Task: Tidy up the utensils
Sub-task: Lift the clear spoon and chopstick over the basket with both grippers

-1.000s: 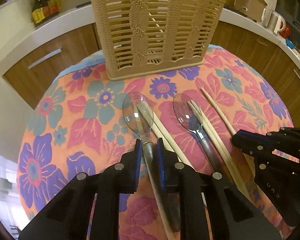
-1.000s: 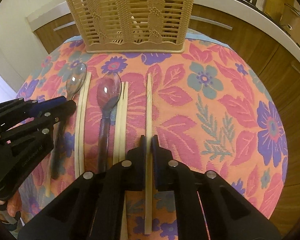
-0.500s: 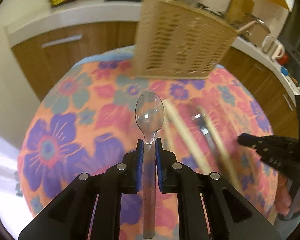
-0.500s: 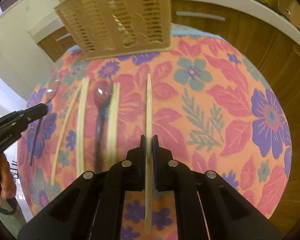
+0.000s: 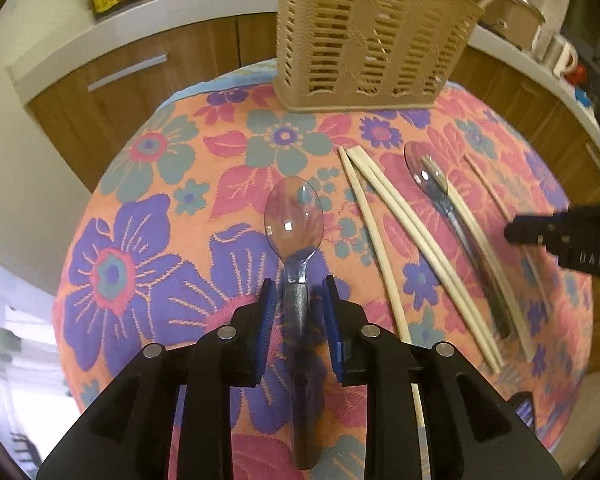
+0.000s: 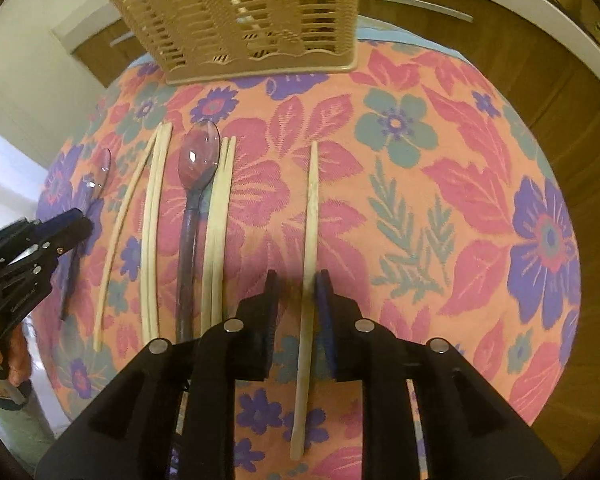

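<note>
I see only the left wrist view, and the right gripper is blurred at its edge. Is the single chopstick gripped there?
Observer: No. The jaws of the right gripper are opening. The single chopstick lies between them on the cloth, unclamped, with a gap beside one pad.
Operator: Does any utensil lie further right of it?
Observer: None shows. There is only flowered cloth up to the edge.
</note>
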Action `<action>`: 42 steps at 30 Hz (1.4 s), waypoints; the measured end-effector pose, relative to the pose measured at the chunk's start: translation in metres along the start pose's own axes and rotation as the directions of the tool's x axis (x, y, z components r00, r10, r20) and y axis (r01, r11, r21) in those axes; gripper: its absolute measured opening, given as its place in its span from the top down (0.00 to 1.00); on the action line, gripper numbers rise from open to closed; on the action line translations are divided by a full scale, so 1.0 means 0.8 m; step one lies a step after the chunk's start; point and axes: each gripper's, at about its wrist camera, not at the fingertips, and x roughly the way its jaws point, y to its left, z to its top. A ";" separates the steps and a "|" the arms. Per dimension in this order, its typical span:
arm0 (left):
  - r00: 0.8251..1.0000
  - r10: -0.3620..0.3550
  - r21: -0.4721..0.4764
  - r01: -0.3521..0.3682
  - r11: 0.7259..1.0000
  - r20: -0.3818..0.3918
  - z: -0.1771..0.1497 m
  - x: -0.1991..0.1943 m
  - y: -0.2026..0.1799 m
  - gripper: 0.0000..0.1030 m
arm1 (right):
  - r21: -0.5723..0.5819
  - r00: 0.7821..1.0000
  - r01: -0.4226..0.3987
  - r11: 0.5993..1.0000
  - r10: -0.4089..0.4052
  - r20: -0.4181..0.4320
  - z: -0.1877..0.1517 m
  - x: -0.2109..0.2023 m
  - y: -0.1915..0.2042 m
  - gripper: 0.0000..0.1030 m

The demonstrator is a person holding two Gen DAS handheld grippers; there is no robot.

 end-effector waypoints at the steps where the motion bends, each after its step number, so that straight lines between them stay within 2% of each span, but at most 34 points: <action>1: 1.000 0.011 0.012 -0.011 1.000 -0.004 0.001 0.001 -0.003 0.78 | -0.008 1.000 0.009 1.000 -0.009 -0.005 0.002 0.001 0.002 0.83; 5: 0.998 0.052 0.057 -0.051 0.997 -0.019 0.005 0.005 -0.012 0.77 | -0.020 0.999 0.026 0.999 -0.027 -0.033 0.010 0.005 0.007 0.84; 6: 0.998 0.063 0.067 -0.061 0.996 -0.021 0.006 0.006 -0.015 0.78 | -0.023 0.999 0.029 0.999 -0.030 -0.038 0.012 0.005 0.008 0.86; 8: 0.997 0.080 0.084 -0.079 0.993 -0.015 0.006 0.006 -0.020 0.82 | -0.039 0.998 0.051 0.998 -0.052 -0.037 0.015 0.006 0.013 0.94; 9: 0.996 0.084 0.090 -0.083 0.993 -0.009 0.005 0.006 -0.023 0.90 | -0.044 0.998 0.049 0.998 -0.051 -0.035 0.016 0.009 0.017 0.96; 12: 0.995 0.098 0.097 -0.099 0.990 0.011 0.003 0.003 -0.029 0.90 | -0.041 0.999 0.039 0.998 -0.039 -0.020 0.016 0.010 0.020 0.96; 16: 0.995 0.033 0.067 -0.039 0.997 0.089 0.008 -0.019 -0.026 0.90 | -0.038 0.999 -0.022 0.999 0.023 0.030 0.007 -0.005 0.014 0.96; 20: 0.979 -0.031 0.046 0.022 0.999 0.200 0.021 -0.057 -0.026 0.90 | -0.054 0.990 -0.081 0.995 0.087 0.109 0.000 -0.041 0.011 0.96; 24: 0.943 -0.086 0.047 0.075 0.996 0.322 0.039 -0.101 -0.032 0.90 | -0.098 0.967 -0.119 0.988 0.138 0.213 0.001 -0.086 0.014 0.96; 26: 0.926 -0.168 0.052 0.160 0.986 0.339 0.052 -0.115 -0.034 0.90 | -0.121 0.951 -0.135 0.983 0.163 0.263 0.005 -0.109 0.015 0.96; 27: 0.908 -0.237 0.068 0.227 0.971 0.345 0.062 -0.122 -0.034 0.90 | -0.129 0.940 -0.138 0.982 0.171 0.295 0.008 -0.121 0.015 0.96; 28: 0.890 -0.276 0.089 0.261 0.961 0.363 0.072 -0.129 -0.036 0.90 | -0.133 0.927 -0.148 0.980 0.184 0.327 0.009 -0.131 0.012 0.96; 32: 0.850 -0.306 0.139 0.273 0.952 0.428 0.109 -0.152 -0.046 0.90 | -0.141 0.845 -0.216 0.966 0.257 0.469 0.028 -0.182 0.004 0.96; 33: 0.831 -0.308 0.153 0.267 0.951 0.463 0.122 -0.162 -0.049 0.90 | -0.143 0.826 -0.228 0.963 0.269 0.496 0.036 -0.190 0.002 0.96; 34: 0.817 -0.308 0.160 0.263 0.951 0.487 0.129 -0.169 -0.052 0.90 | -0.146 0.797 -0.242 0.959 0.282 0.534 0.046 -0.204 -0.001 0.96; 35: 0.801 -0.306 0.165 0.258 0.952 0.515 0.140 -0.176 -0.056 0.90 | -0.147 0.780 -0.243 0.959 0.284 0.558 0.051 -0.212 -0.003 0.96; 37: 0.758 -0.297 0.160 0.252 0.955 0.580 0.165 -0.187 -0.058 0.90 | -0.146 0.740 -0.221 0.964 0.264 0.619 0.072 -0.229 -0.004 0.96; 40: 0.718 -0.300 0.135 0.280 0.951 0.628 0.189 -0.185 -0.059 0.90 | -0.150 0.710 -0.235 0.960 0.275 0.648 0.100 -0.237 0.000 0.96; 41: 0.700 -0.303 0.121 0.298 0.947 0.647 0.201 -0.179 -0.058 0.90 | -0.147 0.688 -0.229 0.962 0.266 0.675 0.115 -0.237 0.002 0.96; 42: 0.690 -0.295 0.106 0.303 0.947 0.661 0.207 -0.176 -0.056 0.90 | -0.140 0.675 -0.217 0.966 0.251 0.694 0.125 -0.235 0.003 0.96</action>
